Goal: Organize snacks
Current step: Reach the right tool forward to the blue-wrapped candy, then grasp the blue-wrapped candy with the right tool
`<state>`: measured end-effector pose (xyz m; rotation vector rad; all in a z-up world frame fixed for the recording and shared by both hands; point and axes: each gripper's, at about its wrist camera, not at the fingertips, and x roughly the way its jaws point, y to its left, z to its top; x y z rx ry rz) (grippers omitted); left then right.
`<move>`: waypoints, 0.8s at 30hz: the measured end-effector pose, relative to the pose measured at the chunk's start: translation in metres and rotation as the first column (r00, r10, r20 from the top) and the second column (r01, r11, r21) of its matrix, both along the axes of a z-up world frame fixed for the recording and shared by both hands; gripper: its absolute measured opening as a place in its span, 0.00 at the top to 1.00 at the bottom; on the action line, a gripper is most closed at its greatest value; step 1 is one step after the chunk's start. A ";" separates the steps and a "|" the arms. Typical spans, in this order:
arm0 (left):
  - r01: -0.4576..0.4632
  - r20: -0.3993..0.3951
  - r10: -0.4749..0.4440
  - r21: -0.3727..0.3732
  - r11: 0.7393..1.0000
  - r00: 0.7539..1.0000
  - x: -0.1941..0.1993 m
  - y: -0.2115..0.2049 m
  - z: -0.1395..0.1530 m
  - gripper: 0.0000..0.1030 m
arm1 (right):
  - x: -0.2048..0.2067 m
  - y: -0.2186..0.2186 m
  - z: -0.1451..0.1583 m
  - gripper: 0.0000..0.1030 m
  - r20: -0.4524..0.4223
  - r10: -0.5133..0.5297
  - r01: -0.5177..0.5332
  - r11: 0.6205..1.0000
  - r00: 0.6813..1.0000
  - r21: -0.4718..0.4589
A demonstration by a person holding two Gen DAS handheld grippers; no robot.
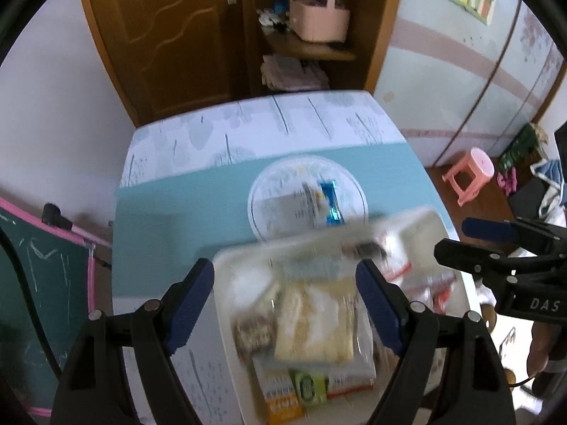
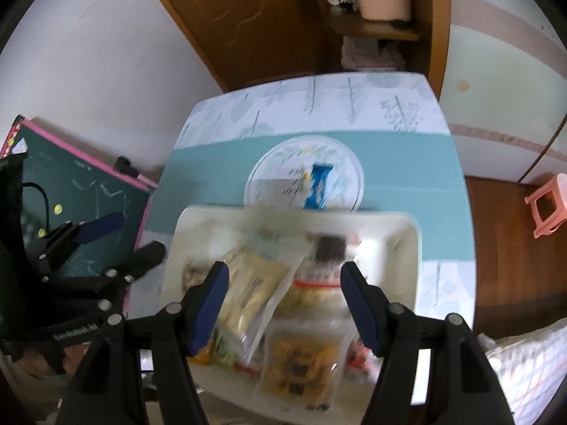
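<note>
A white tray (image 1: 226, 304) full of snack packets sits at the table's near edge; it also shows in the right wrist view (image 2: 407, 248). Beyond it a round clear plate (image 1: 269, 184) holds a blue wrapped bar (image 1: 331, 202) and a pale packet (image 1: 287, 209); the plate (image 2: 269, 166) and bar (image 2: 317, 186) show in the right wrist view too. My left gripper (image 1: 285, 294) is open above the tray, over a beige packet (image 1: 312, 326). My right gripper (image 2: 283, 294) is open above the tray, over a clear packet (image 2: 251, 294). Both views are motion-blurred.
The table (image 1: 170, 219) has a teal and white patterned cloth. A green chalkboard (image 2: 78, 191) leans at the left. A pink stool (image 1: 467, 173) stands on the floor at right. A wooden door (image 1: 166, 35) and shelf with a pink basket (image 1: 319, 17) lie behind.
</note>
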<state>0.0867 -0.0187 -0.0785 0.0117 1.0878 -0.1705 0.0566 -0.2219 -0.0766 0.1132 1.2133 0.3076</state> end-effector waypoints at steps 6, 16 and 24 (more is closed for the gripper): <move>-0.034 0.041 0.034 -0.006 0.999 0.999 0.048 0.006 -0.003 0.21 | 0.050 -0.007 -0.006 0.36 0.021 -0.047 0.048 0.998 0.999 -0.052; -0.136 -0.006 0.136 -0.007 0.991 0.991 0.115 0.030 -0.055 0.21 | 0.126 0.011 -0.072 0.36 -0.113 -0.107 0.099 0.993 0.988 -0.070; -0.193 -0.066 0.192 -0.008 0.981 0.979 0.140 0.047 -0.096 0.21 | 0.155 0.034 -0.140 0.36 -0.235 -0.122 0.094 0.987 0.964 -0.128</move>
